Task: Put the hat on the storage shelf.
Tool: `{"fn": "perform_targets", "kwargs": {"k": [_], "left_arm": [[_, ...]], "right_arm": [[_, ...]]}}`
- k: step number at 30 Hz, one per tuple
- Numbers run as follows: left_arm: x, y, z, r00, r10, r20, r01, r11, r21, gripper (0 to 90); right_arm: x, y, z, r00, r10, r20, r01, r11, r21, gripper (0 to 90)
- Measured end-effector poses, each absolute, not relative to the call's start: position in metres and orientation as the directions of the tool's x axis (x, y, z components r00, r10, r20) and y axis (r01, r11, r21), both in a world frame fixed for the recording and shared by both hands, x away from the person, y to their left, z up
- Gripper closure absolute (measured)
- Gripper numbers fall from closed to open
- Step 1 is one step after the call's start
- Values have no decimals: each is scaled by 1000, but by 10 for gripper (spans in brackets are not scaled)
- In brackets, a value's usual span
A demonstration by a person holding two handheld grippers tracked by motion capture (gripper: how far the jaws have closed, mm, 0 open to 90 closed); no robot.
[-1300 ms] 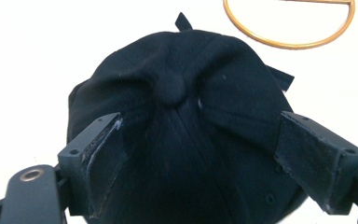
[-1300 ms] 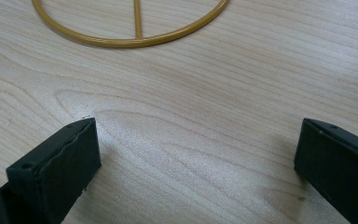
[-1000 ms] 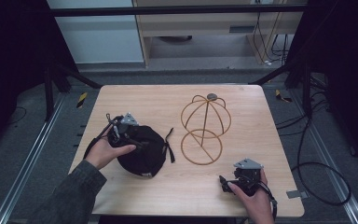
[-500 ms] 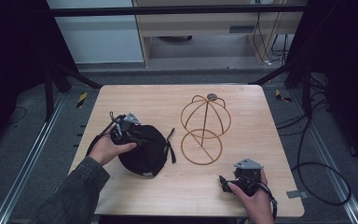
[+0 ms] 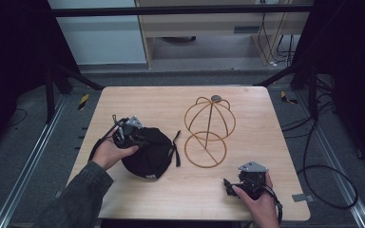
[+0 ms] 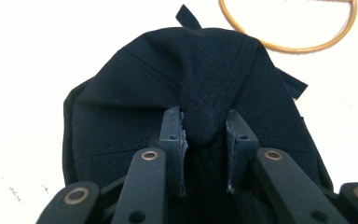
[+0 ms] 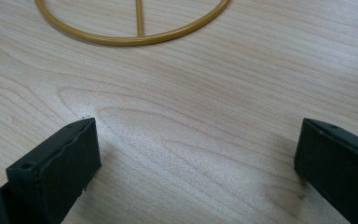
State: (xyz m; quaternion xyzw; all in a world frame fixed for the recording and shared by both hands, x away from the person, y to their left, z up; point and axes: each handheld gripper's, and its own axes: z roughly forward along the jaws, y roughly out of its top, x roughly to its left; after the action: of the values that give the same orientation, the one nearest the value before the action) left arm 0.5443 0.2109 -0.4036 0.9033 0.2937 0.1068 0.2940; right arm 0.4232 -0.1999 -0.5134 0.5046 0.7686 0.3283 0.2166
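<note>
Toward eight o'clock on the wooden table (image 5: 138, 97), your left gripper (image 5: 132, 134) has just been closing, and its jaws are now clamped on a bunched fold of the black cap (image 5: 148, 153). Along that gripper's own view, the left gripper (image 6: 205, 137) has the fabric of the cap (image 6: 186, 79) pinched between its two pads, and the cloth bulges up in the gap. The cap lies on the table just at nine o'clock of the gold wire hat stand (image 5: 208, 129), near it but apart. At five o'clock, your right gripper (image 5: 232, 186) rests near the table's front edge, its jaws spread wide around nothing; along them, the right gripper (image 7: 196, 154) frames bare wood, with the stand's ring (image 7: 135, 35) beyond at twelve o'clock.
</note>
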Motion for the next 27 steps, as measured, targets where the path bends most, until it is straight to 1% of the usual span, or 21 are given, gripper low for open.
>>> {"fn": "perform_targets", "kwargs": {"k": [5, 17, 20, 21, 27], "left_arm": [[538, 215, -390, 806, 591, 42, 445, -651, 615, 726], [511, 231, -334, 816, 569, 99, 357, -631, 689, 726], [506, 234, -326, 816, 566, 115, 343, -634, 693, 726], [501, 236, -318, 814, 565, 134, 325, -635, 700, 727], [491, 239, -299, 812, 561, 159, 295, -631, 717, 727]], "right_arm": [[423, -200, -513, -397, 918, -2, 634, 275, 723, 4], [424, -200, -513, -398, 917, -2, 634, 276, 723, 4], [424, -200, -513, -398, 917, -1, 633, 276, 723, 4], [424, -200, -513, -398, 917, -2, 634, 276, 723, 4], [424, -200, -513, -398, 917, -2, 634, 276, 723, 4]]}}
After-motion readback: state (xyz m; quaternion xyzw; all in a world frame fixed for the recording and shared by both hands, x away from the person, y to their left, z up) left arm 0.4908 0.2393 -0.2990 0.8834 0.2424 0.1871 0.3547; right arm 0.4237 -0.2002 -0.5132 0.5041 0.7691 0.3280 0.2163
